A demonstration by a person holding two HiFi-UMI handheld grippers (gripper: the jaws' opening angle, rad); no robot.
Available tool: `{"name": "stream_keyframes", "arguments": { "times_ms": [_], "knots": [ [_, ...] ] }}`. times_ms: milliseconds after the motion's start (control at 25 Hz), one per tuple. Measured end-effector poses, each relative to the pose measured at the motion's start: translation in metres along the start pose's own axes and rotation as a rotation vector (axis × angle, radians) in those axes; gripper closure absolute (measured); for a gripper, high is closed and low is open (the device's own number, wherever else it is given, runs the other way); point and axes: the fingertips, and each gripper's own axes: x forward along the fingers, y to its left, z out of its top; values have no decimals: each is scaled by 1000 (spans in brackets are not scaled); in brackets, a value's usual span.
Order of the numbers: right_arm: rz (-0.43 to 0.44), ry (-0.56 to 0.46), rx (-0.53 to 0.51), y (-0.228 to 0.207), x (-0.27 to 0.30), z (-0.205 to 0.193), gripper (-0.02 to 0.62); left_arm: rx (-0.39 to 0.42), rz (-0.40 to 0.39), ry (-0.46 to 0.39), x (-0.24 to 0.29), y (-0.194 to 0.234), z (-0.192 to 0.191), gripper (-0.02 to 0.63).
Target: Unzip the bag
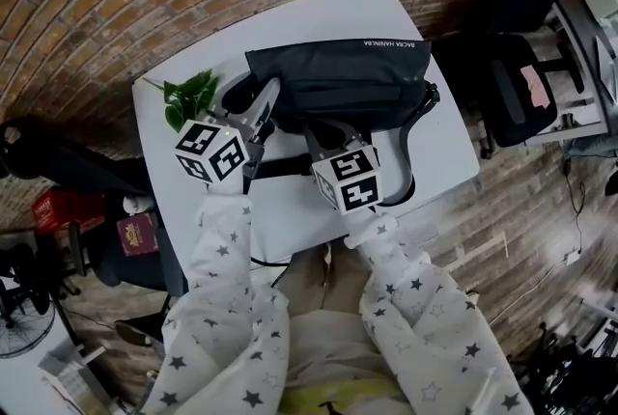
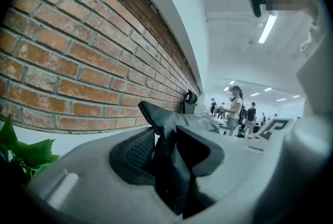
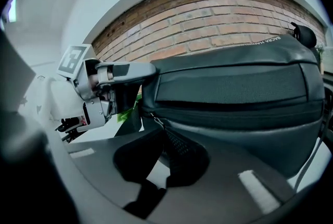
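Observation:
A black bag [image 1: 338, 80] lies across the far half of the white table [image 1: 319, 8]. My left gripper [image 1: 270, 102] is at the bag's left end. In the left gripper view a fold of the bag's corner fabric [image 2: 156, 113] stands pinched between the jaws of the left gripper [image 2: 165, 145]. My right gripper [image 1: 319, 135] is against the bag's near side. In the right gripper view the bag [image 3: 234, 92] fills the right, and the small metal zipper pull [image 3: 157, 124] runs down into the nearly closed right gripper [image 3: 164, 137]. The left gripper [image 3: 148, 69] shows there at the bag's end.
A green leafy sprig [image 1: 188, 97] lies on the table just left of the left gripper. The bag's black strap [image 1: 415, 143] loops off its right end toward the table's edge. A black office chair [image 1: 517, 95] stands to the right, and a brick wall [image 2: 78, 61] behind.

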Motion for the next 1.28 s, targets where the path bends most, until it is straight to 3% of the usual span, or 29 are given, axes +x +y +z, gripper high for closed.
{"name": "stream_keyframes", "arguments": {
  "times_ms": [1280],
  "knots": [
    [-215,-23,53,-81,-64,-1,575,14,110,-16,-1,2,-2,476]
  ]
}}
